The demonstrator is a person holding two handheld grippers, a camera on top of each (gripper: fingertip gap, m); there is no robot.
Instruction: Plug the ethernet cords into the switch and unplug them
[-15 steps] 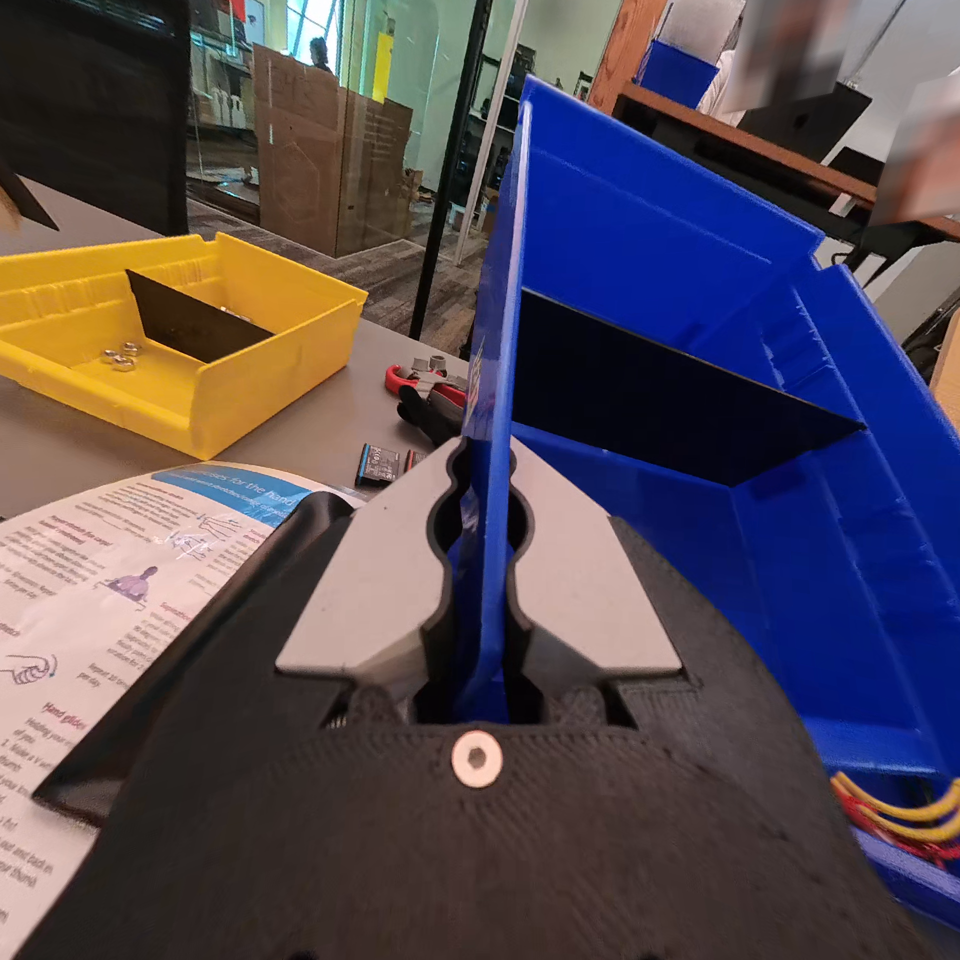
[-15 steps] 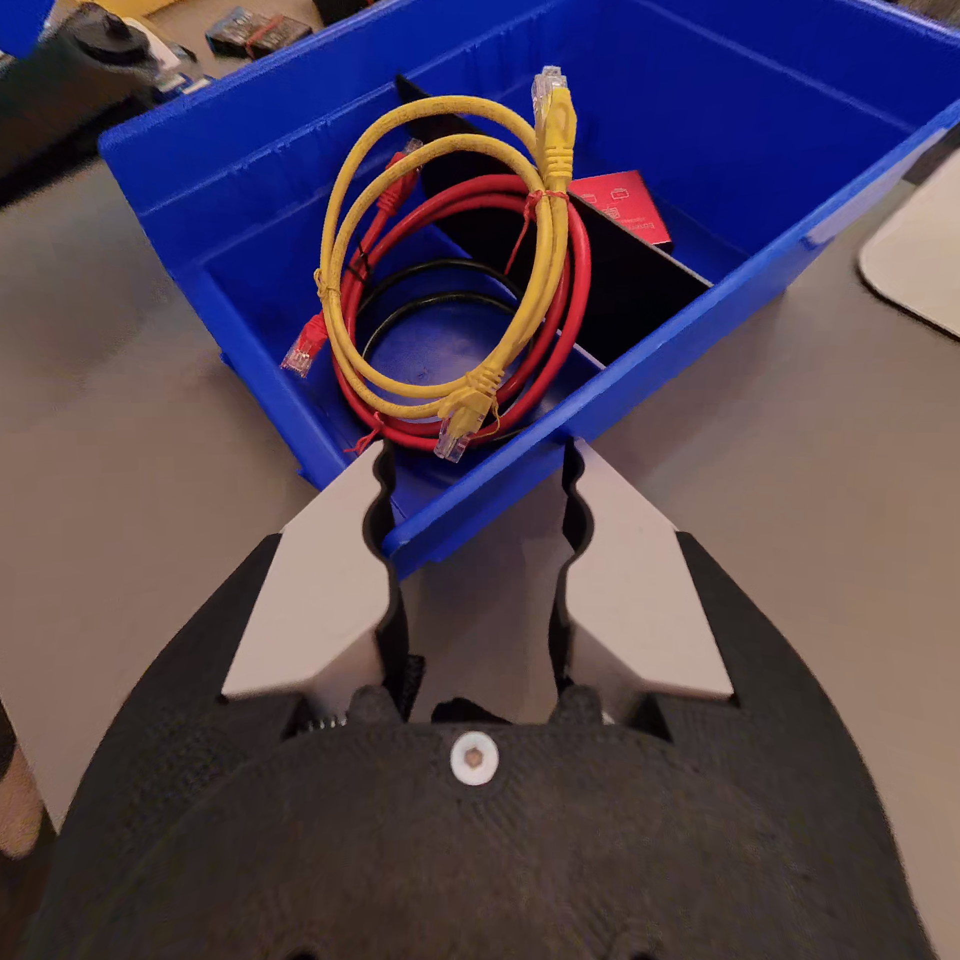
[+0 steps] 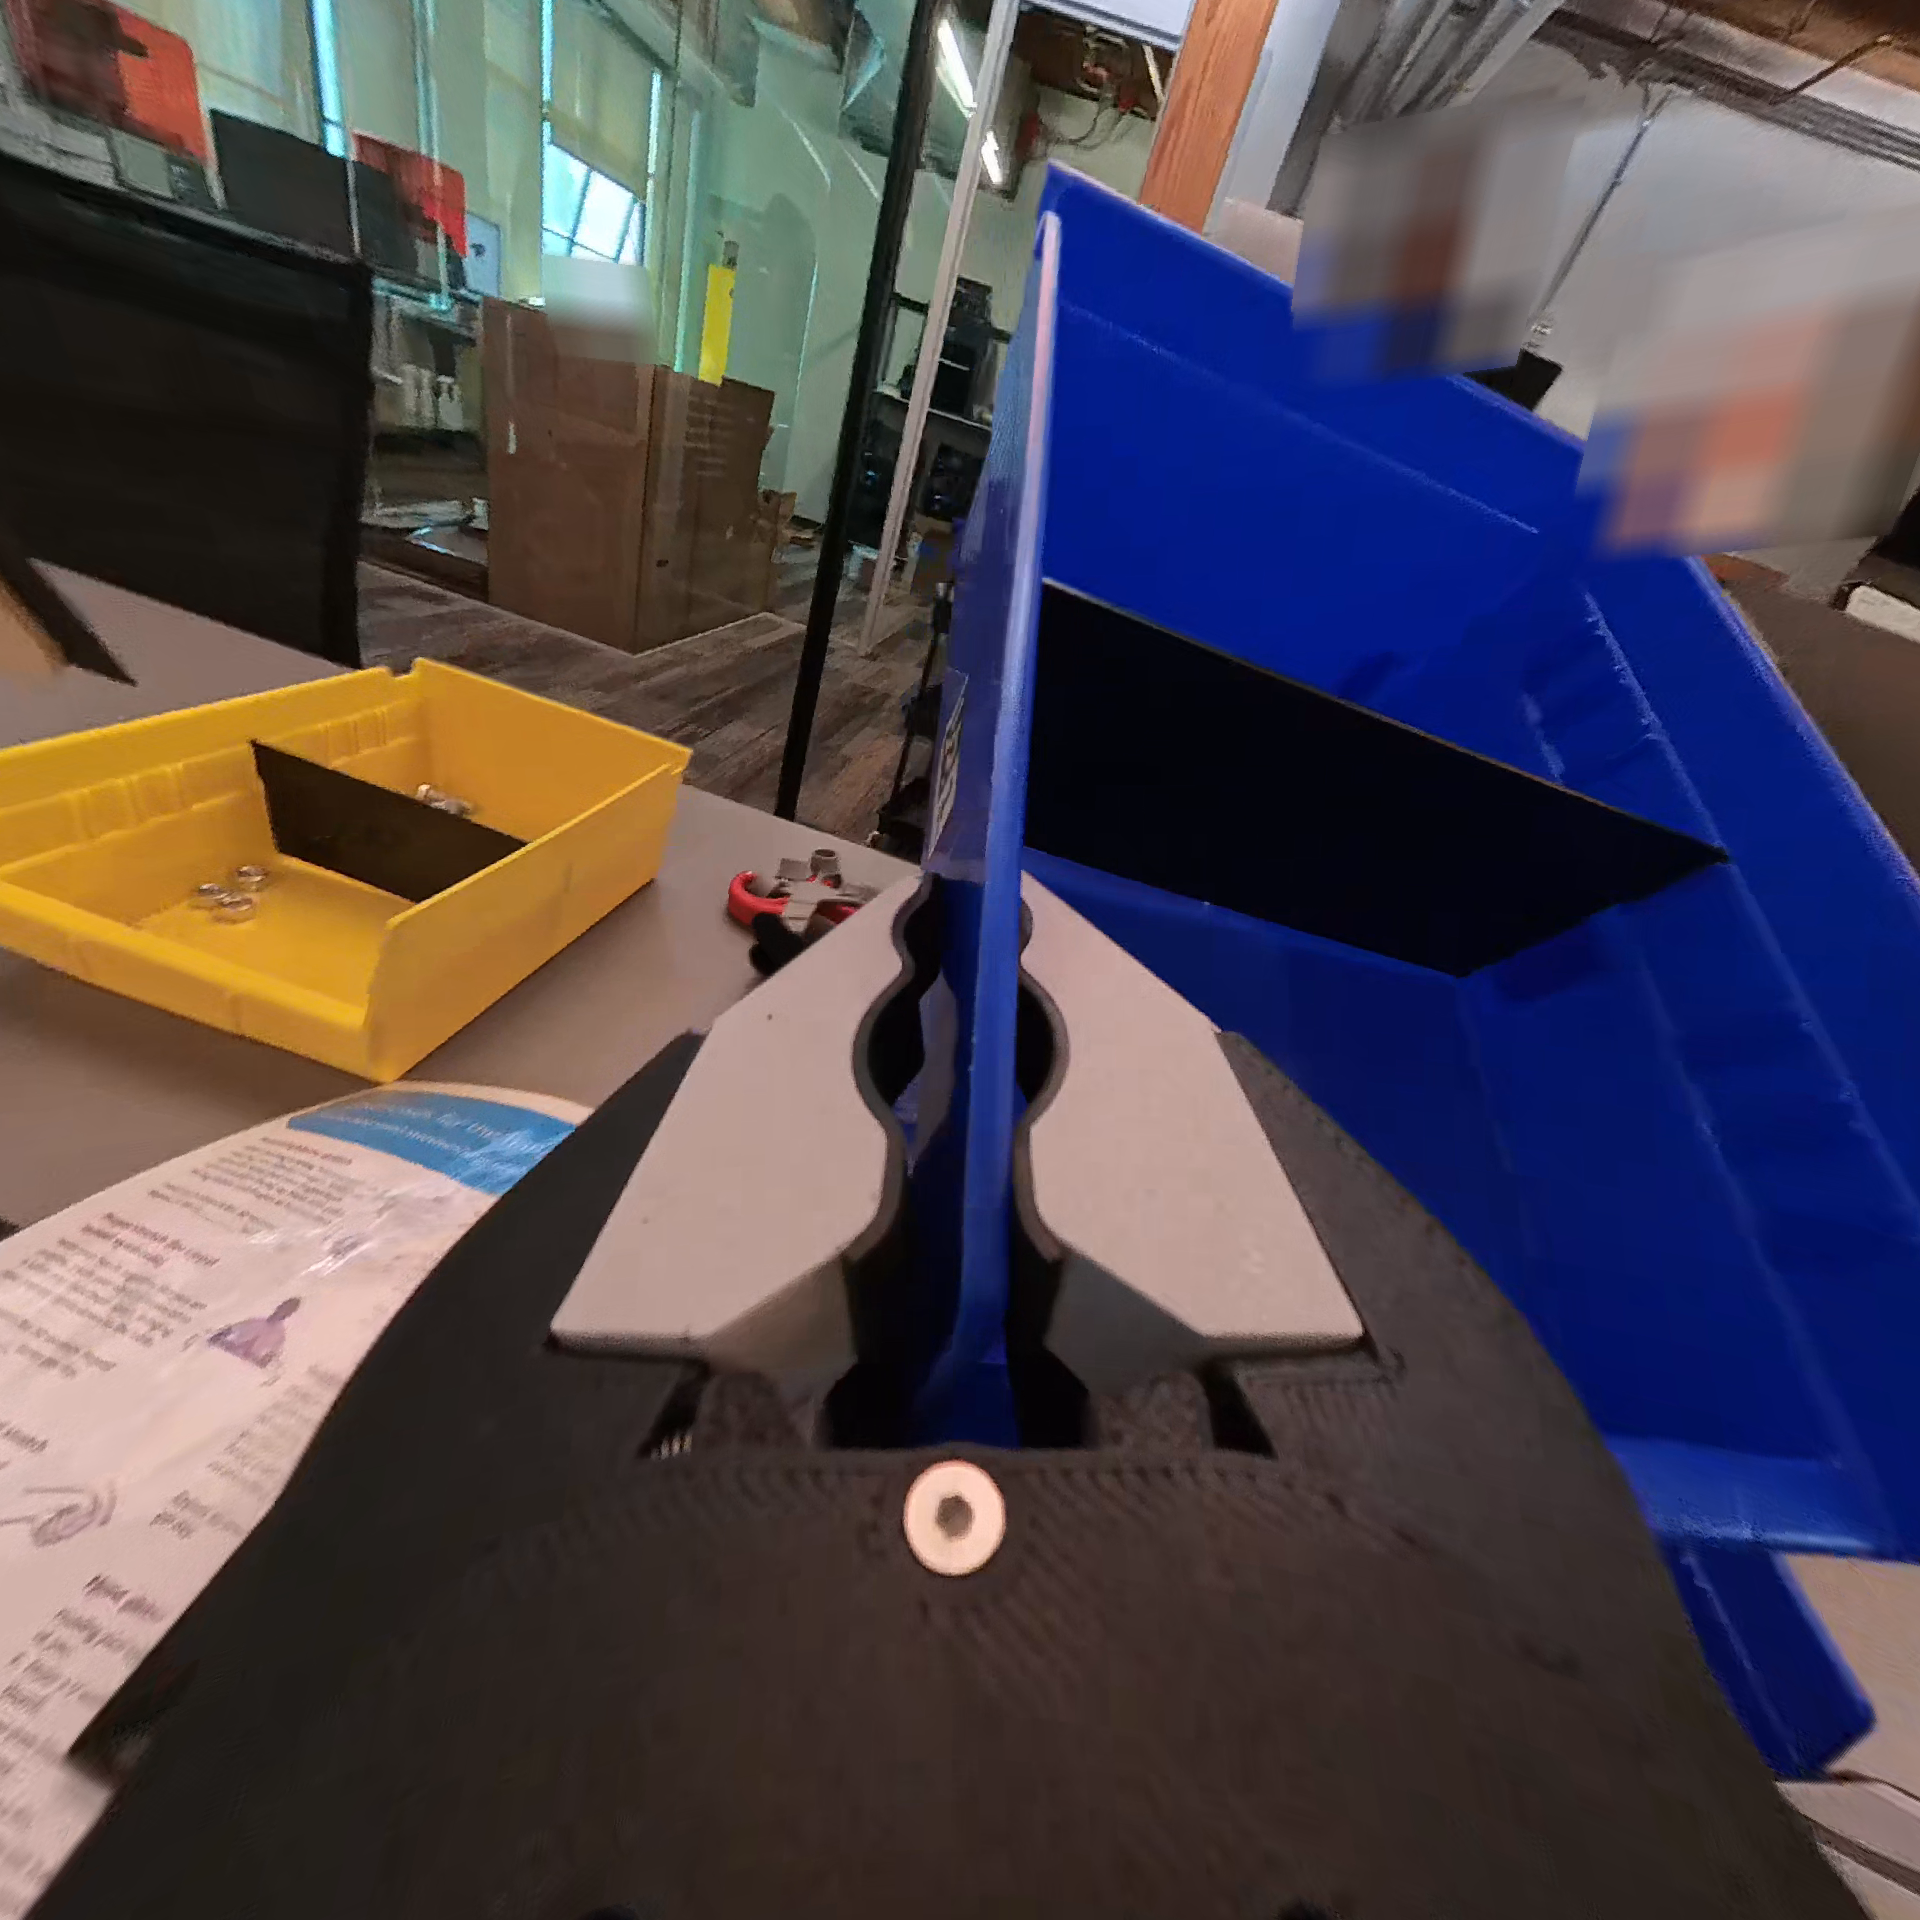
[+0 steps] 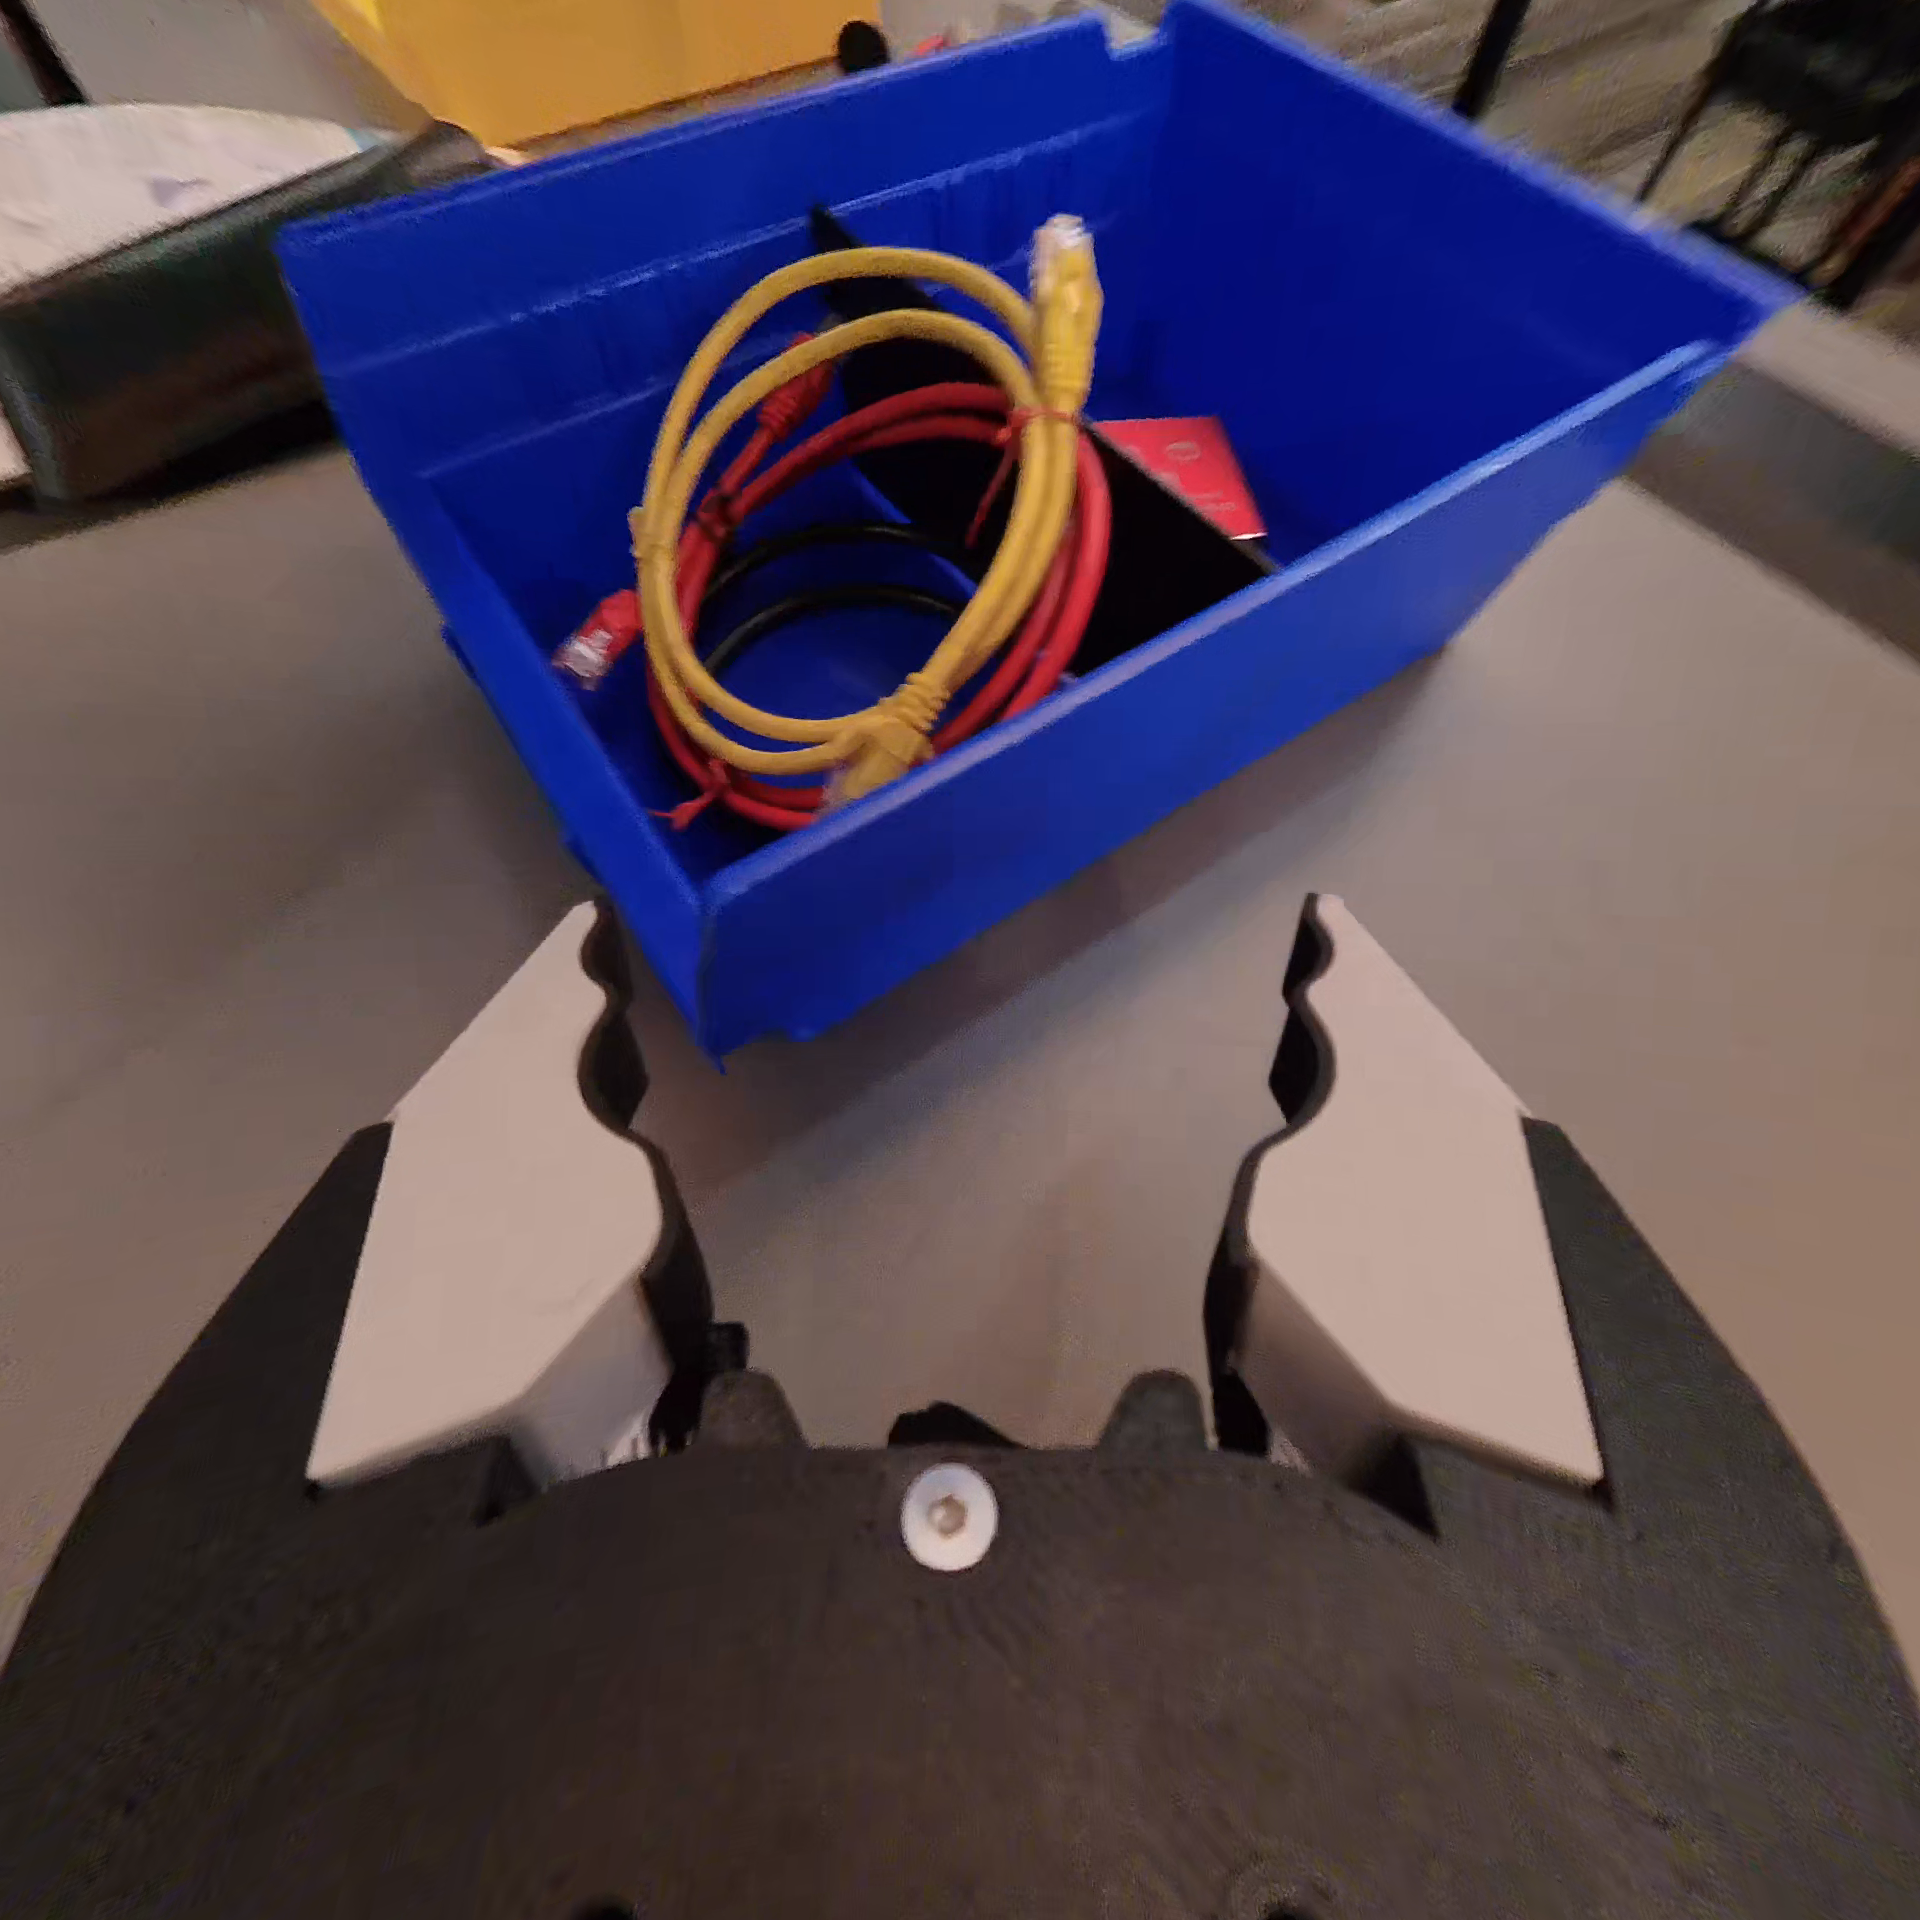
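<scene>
Two grippers work around one blue bin [image 4: 1039,862], which stands on the grey worktop [image 4: 1455,987]. The left gripper [image 3: 971,925] has its fingers [image 3: 769,1143] clenched on the bin's side wall, which runs upright between them and away from the camera. The right gripper [image 4: 951,914] hangs just short of the bin's near corner, fingers [image 4: 499,1195] spread wide and grasping nothing, tilted down toward the worktop. Bare worktop lies open on both sides of that corner and beneath the right gripper.

Inside the bin, one black divider [image 4: 1143,561] splits it into two compartments. The near compartment holds three coiled ethernet cords: one yellow [image 4: 675,499], one red [image 4: 1081,582], one black [image 4: 821,603]. The yellow cord's upper plug stands above the divider. The far compartment holds a red flat box [image 4: 1195,468].

Left of the bin, seen from the left wrist view, sit one yellow bin [image 3: 436,997] holding a few small metal nuts [image 3: 234,899], a red-handled tool [image 3: 790,904] close to the blue wall, and a printed sheet [image 3: 208,1351] under the left gripper.
</scene>
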